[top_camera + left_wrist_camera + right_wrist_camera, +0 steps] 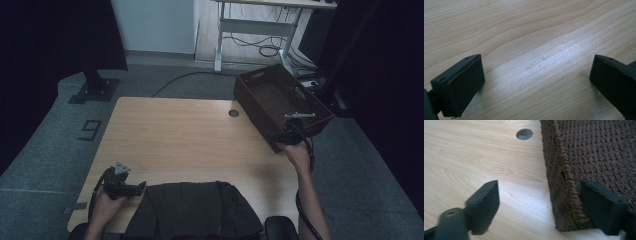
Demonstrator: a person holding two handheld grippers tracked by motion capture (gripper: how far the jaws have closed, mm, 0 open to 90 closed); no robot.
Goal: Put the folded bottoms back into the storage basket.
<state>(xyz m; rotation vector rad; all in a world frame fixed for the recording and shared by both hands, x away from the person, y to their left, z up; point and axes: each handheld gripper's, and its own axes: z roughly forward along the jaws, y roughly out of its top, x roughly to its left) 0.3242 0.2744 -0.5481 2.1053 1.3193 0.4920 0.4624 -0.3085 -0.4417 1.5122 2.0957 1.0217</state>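
We see the wooden worktop (190, 135) with a brown woven basket (280, 102) at its far right corner, partly overhanging the edge. Our right tool (540, 205) straddles the basket's near wall, jaws fairly wide, one inside, one outside, not yet pressing. Our left tool (537, 75) rests low at the near left, jaws wide, holding nothing.

Left gripper (134, 188) is lying low near the table's near left corner, held in the left hand (106, 202), jaws standing wide apart. Right gripper (286, 137), on an outstretched forearm, is reaching toward the table's right edge, jaws parted, one on either side of the basket wall (564, 185).
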